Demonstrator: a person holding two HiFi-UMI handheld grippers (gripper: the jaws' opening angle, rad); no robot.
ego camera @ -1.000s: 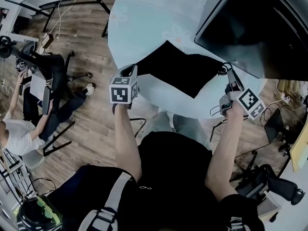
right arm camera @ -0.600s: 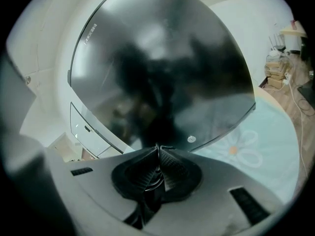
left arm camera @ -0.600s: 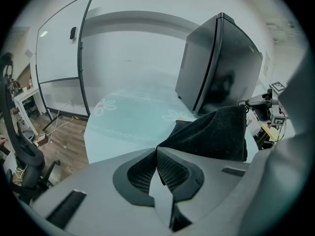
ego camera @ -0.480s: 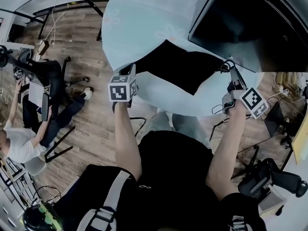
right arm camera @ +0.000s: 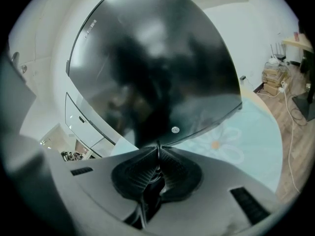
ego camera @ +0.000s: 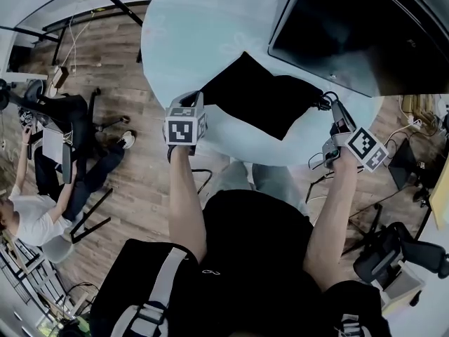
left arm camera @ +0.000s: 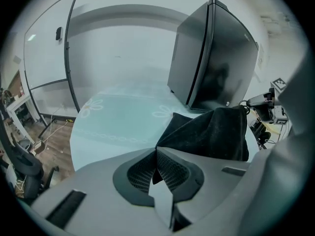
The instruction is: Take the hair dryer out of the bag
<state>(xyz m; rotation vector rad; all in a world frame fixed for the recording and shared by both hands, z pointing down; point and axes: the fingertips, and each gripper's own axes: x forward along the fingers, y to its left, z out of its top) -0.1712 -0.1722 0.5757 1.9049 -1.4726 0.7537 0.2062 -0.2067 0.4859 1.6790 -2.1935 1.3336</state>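
A black cloth bag (ego camera: 259, 100) lies stretched across the round pale blue table (ego camera: 189, 34). My left gripper (ego camera: 196, 98) is shut on the bag's left corner; in the left gripper view the cloth (left arm camera: 211, 132) runs away from the closed jaws (left arm camera: 156, 154). At the bag's right end, by the drawstring (ego camera: 324, 102), my right gripper (ego camera: 335, 112) is shut, and the right gripper view shows dark material pinched between its pads (right arm camera: 157, 156). No hair dryer shows in any view.
A large black box (ego camera: 351, 27) stands on the table just behind the bag and fills the right gripper view (right arm camera: 152, 68). Office chairs and a seated person (ego camera: 35, 209) are on the wooden floor to the left. Cables and more chairs lie right.
Both grippers, still gripping the bag, have slid it a little to the right across the table, toward the black box. The head view has swung slightly.
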